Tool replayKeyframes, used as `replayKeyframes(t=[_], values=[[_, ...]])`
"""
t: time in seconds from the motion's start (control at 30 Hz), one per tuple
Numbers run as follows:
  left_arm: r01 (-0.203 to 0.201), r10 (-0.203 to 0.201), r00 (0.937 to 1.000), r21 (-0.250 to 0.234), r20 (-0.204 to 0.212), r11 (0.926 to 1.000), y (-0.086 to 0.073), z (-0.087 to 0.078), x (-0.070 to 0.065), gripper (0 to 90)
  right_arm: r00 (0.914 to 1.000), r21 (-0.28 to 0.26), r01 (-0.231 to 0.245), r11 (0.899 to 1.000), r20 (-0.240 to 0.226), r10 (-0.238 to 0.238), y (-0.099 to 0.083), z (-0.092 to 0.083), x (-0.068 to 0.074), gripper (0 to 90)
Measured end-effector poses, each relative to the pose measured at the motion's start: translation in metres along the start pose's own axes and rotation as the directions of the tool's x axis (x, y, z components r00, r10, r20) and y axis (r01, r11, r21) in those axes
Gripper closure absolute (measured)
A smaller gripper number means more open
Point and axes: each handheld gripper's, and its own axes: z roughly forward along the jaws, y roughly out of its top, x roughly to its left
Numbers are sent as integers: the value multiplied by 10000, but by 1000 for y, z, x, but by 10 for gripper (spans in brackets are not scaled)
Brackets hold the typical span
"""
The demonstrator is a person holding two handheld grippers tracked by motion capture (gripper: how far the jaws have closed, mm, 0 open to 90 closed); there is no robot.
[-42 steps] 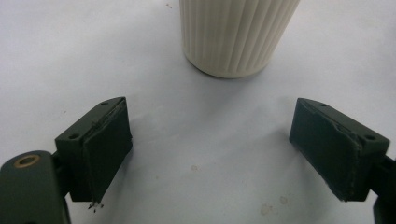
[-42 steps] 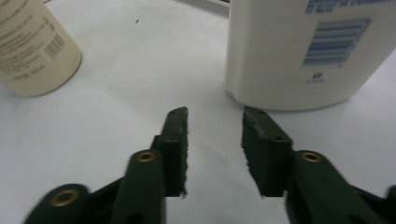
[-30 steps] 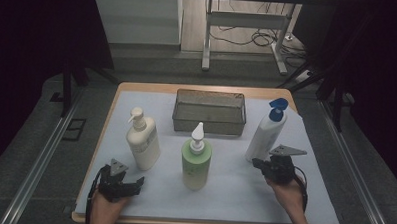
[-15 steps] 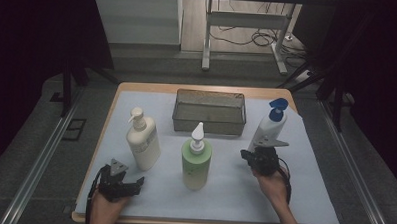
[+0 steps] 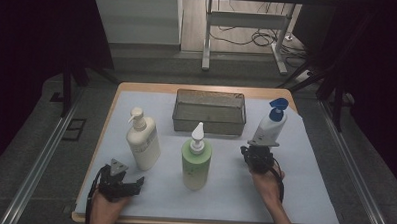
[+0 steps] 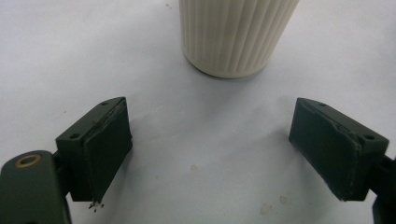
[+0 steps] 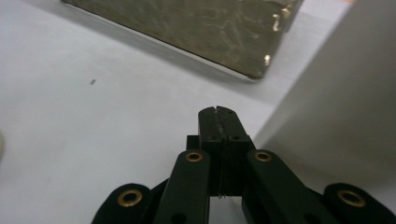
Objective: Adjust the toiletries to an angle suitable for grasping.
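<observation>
the white bottle with the blue pump (image 5: 270,127) stands upright just past the fingertips of the right gripper (image 5: 255,152), a little to their right in the right gripper view, where its pale wall (image 7: 345,107) rises close beside the jaws, near them though contact cannot be told. those jaws are pressed fully together with nothing between them, so they must spread before any grasp. the left gripper (image 6: 210,154) rests low near the table's front, its jaws wide apart and empty, with the ribbed base of the cream bottle (image 6: 236,35) just ahead of its fingertips. the white bottle looks like smooth, stiff plastic, likely slippery and top-heavy with its tall pump, and how full it is cannot be judged; it would probably tip if nudged high up. the safest hold seems to be around the mid body, below the shoulder. beyond the right fingertips, to their left, sits the metal mesh basket (image 7: 196,28).
</observation>
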Motion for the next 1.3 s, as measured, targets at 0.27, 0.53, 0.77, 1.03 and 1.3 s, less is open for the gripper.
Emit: replayKeyframes(t=[0.27, 0.53, 0.77, 1.03, 1.3], values=[[1, -1, 10000, -5, -3, 10000, 0, 0, 0, 127, 10000, -44, -54, 10000, 42, 54, -5, -5, -4, 896], [2, -2, 10000, -3, -3, 10000, 0, 0, 0, 127, 10000, -119, -80, 9999, 52, 81, -11, -11, -6, 896], [2, -2, 10000, -3, -2, 10000, 0, 0, 0, 127, 9997, -226, -54, 9997, 236, 59, -11, -15, -5, 896], [2, -2, 10000, -2, -1, 10000, 0, 0, 0, 127, 9991, -187, -24, 9998, 419, 32, -16, -22, -11, 896], [4, -4, 10000, -2, -2, 10000, 0, 0, 0, 127, 9988, -200, -213, 9996, 431, 222, -24, -31, -23, 896]])
